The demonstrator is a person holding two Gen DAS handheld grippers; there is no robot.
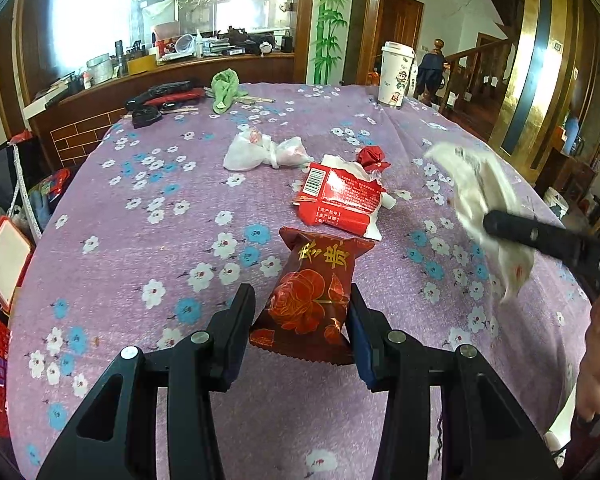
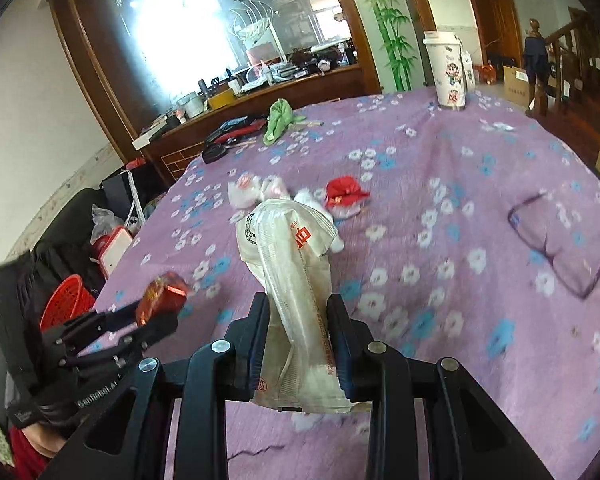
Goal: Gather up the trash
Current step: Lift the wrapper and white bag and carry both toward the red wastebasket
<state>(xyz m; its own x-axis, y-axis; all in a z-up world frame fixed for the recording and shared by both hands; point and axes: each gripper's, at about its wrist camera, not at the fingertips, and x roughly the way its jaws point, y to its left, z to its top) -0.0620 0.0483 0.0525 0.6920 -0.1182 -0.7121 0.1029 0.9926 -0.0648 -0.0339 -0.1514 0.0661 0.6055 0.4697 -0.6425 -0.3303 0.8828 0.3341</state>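
A dark red foil snack packet with a gold rose print (image 1: 314,304) is pinched between the part-closed jaws of the left gripper (image 1: 302,320), clear of the purple flowered tablecloth (image 1: 140,200). A crumpled clear plastic wrapper (image 2: 296,300) is clamped in the narrower right gripper (image 2: 298,336). Both are held only by their lower ends, so either could be slipped loose by a quick swing. More litter, including a torn red-and-white packet (image 1: 342,200), lies beyond the jaws.

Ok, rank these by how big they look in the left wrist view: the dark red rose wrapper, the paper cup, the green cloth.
1. Dark red rose wrapper, largest, though it sits in the left gripper right by the lens.
2. and 3. Paper cup and green cloth: both far off and look much alike, so unranked.
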